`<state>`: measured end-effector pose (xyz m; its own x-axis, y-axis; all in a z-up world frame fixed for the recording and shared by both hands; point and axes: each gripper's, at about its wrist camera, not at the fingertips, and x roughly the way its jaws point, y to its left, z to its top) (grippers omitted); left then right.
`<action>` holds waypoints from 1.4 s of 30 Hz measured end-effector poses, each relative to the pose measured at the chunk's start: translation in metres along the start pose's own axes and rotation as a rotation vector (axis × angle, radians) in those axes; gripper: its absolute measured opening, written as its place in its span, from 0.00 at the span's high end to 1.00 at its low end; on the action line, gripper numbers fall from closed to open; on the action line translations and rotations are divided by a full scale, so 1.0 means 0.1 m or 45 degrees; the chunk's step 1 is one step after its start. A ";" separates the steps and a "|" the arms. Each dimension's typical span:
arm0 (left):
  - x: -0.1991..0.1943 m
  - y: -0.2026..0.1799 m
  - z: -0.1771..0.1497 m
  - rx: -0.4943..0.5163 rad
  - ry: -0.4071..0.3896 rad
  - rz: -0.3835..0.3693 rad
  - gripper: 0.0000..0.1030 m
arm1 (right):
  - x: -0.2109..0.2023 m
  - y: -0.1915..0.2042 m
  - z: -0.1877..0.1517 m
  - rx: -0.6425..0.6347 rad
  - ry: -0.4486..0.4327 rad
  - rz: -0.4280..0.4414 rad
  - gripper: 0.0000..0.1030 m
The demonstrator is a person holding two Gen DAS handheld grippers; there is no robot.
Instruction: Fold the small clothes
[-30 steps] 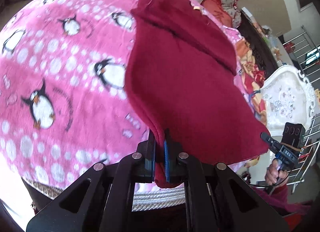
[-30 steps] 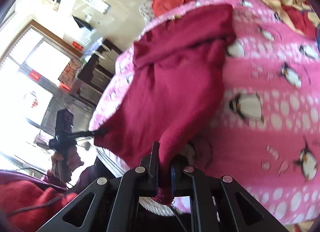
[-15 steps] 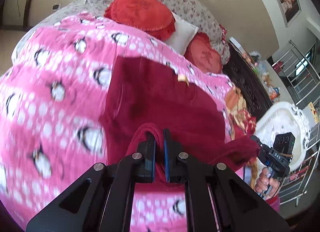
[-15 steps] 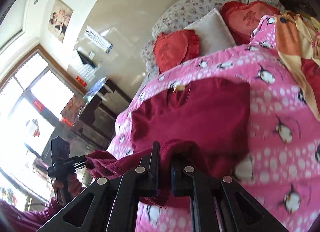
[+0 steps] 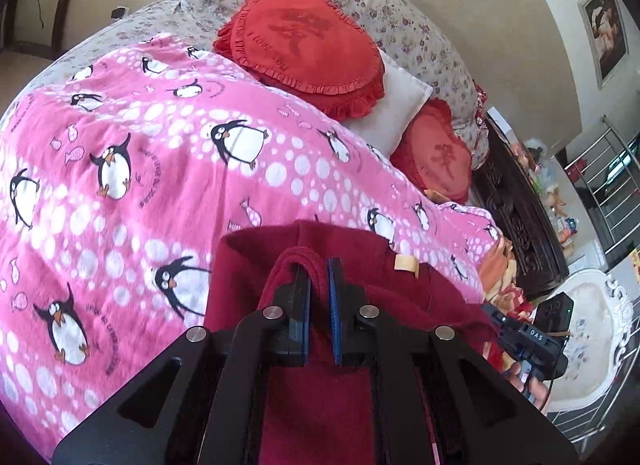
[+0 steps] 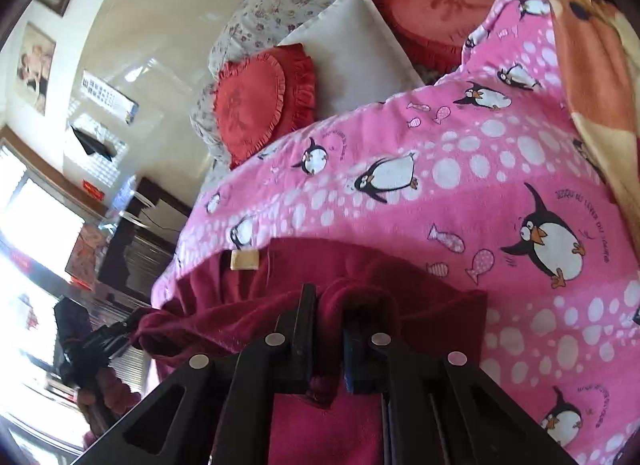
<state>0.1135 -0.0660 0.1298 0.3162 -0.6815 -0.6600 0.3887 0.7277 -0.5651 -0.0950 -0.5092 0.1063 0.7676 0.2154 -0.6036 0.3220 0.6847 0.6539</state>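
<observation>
A dark red garment [image 5: 360, 265] lies on the pink penguin blanket [image 5: 160, 165], its hem folded over its upper part; a tan label [image 5: 405, 263] shows near the far edge. My left gripper [image 5: 318, 269] is shut on a fold of the garment's hem. My right gripper [image 6: 326, 297] is shut on another bunch of the hem [image 6: 360, 297]. The label also shows in the right wrist view [image 6: 245, 259]. Each gripper shows in the other's view, the right one [image 5: 528, 337] at the garment's right corner, the left one [image 6: 96, 341] at its left corner.
Red heart cushions [image 5: 304, 45] and a white pillow [image 5: 390, 109] lie at the bed's head. A dark wooden cabinet [image 5: 520, 205] and a white ornate chair [image 5: 588, 325] stand right of the bed. An orange blanket [image 6: 592, 77] lies on the far right.
Both grippers have carried the garment's lower edge up and forward over the rest of it, toward the label end. The hanging cloth now lies doubled on the blanket.
</observation>
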 end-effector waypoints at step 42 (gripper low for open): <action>0.16 -0.05 -0.43 0.155 -0.033 0.440 0.17 | -0.15 0.21 -0.40 -0.251 -0.088 -0.404 0.39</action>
<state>0.0790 -0.0772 0.1012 0.4680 -0.4000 -0.7880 0.3548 0.9017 -0.2470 -0.1214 -0.4699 0.1107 0.6847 -0.0719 -0.7253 0.4423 0.8319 0.3351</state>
